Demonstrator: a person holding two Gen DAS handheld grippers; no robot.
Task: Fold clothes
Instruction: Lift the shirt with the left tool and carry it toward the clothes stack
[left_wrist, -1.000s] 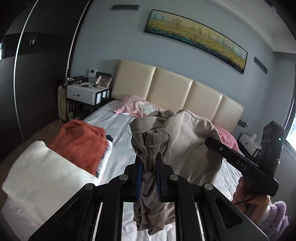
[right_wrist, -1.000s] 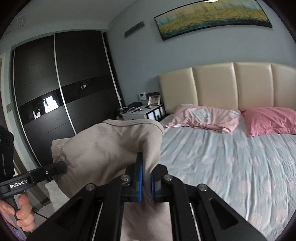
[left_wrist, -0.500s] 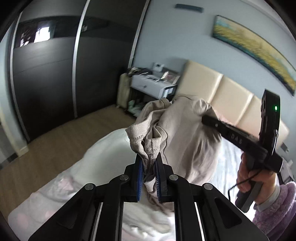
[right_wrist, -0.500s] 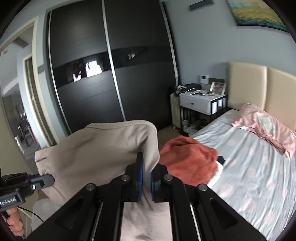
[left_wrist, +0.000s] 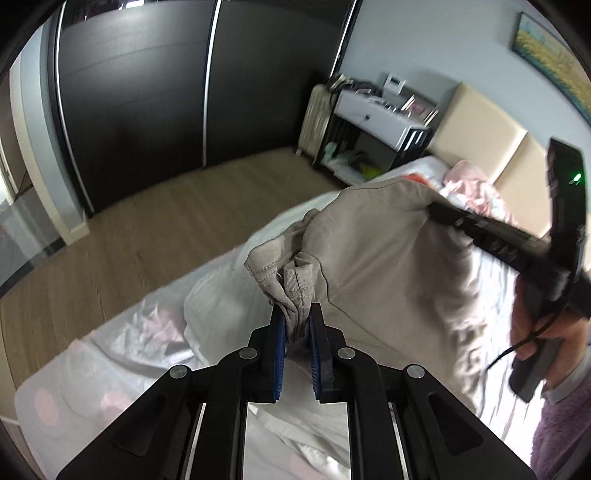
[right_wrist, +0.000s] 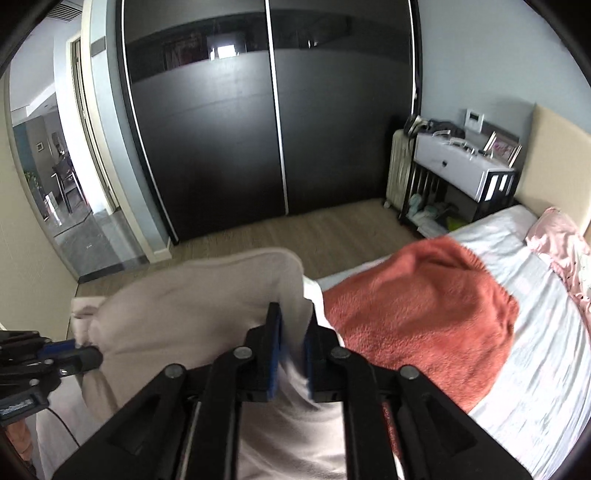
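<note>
We pinch beige garment (left_wrist: 388, 258) both ends: left gripper (left_wrist: 295, 325) on bunched hem, right gripper (right_wrist: 291, 332) on far edge; cloth spans between, above bed (right_wrist: 535, 387).

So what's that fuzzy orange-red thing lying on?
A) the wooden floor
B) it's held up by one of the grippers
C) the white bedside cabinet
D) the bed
D: the orange-red blanket lies on the bed, just right of the beige garment that both grippers pinch: the right gripper and the left gripper.
</note>
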